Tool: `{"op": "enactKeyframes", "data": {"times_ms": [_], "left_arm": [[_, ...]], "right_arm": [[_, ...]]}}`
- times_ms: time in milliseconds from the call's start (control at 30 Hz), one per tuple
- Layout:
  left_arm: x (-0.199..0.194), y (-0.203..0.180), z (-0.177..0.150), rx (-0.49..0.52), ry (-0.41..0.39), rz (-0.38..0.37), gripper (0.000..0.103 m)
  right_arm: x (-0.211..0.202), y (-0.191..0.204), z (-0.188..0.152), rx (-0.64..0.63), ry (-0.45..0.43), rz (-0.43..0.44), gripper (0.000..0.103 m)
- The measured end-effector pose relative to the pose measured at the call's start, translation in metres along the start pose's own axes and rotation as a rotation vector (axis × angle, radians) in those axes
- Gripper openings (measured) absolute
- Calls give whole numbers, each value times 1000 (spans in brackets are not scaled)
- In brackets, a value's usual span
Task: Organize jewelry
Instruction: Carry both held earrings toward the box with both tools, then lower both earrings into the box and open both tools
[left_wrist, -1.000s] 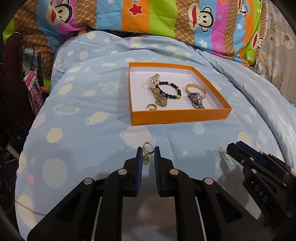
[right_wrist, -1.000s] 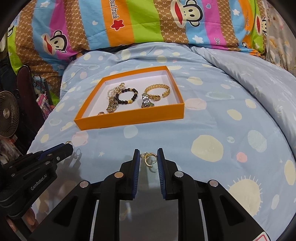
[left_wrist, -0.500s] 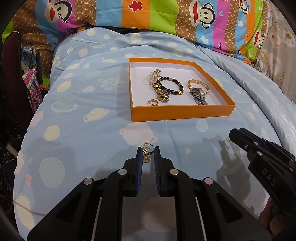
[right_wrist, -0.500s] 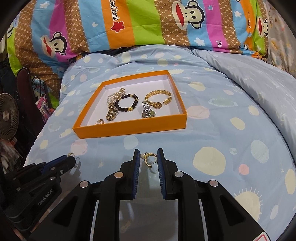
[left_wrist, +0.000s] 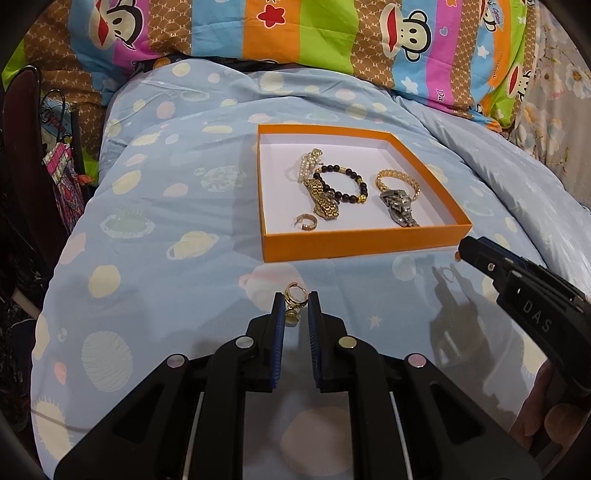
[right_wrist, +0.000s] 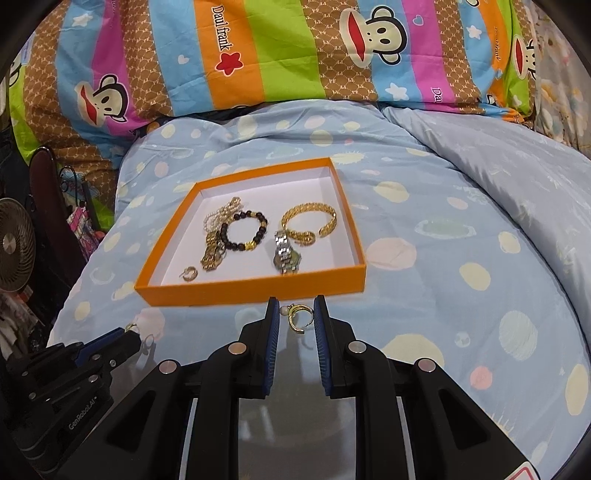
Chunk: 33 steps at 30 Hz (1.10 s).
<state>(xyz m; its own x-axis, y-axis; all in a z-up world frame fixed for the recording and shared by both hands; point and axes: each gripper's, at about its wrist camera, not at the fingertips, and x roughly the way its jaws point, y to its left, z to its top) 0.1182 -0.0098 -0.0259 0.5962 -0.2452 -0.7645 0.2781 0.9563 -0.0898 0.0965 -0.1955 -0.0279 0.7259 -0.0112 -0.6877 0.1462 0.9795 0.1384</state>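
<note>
An orange tray (left_wrist: 365, 242) (right_wrist: 255, 293) lies on the blue bedspread. It holds a pearl bracelet (left_wrist: 308, 164), a gold watch (left_wrist: 325, 203), a black bead bracelet (left_wrist: 341, 182), a gold bangle (left_wrist: 397, 181), a silver watch (left_wrist: 399, 206) and a small gold hoop earring (left_wrist: 306, 222). My left gripper (left_wrist: 295, 308) is shut on a gold earring (left_wrist: 294, 299), held above the bedspread in front of the tray. My right gripper (right_wrist: 295, 317) is shut on a gold crescent earring (right_wrist: 297, 319) just before the tray's near wall.
Striped monkey-print bedding (right_wrist: 258, 55) is piled behind the tray. A fan (right_wrist: 14, 251) and dark clutter (left_wrist: 33, 177) stand off the bed's left edge. The right gripper's body shows at the right in the left wrist view (left_wrist: 524, 302).
Both grippers have moved forward toward the tray with their earrings still held. The right gripper now sits close to the tray's near wall.
</note>
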Motion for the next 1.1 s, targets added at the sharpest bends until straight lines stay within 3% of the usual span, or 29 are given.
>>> {"op": "enactKeyframes", "data": {"times_ms": [600,1100], "left_arm": [[12,-9,45,21,-49,20,12],[26,-17,98,43,-135,56,12]], "right_arm": [[30,1,50,-20,-51,14,18],[46,-5,90,-13,-108,16,18]]}}
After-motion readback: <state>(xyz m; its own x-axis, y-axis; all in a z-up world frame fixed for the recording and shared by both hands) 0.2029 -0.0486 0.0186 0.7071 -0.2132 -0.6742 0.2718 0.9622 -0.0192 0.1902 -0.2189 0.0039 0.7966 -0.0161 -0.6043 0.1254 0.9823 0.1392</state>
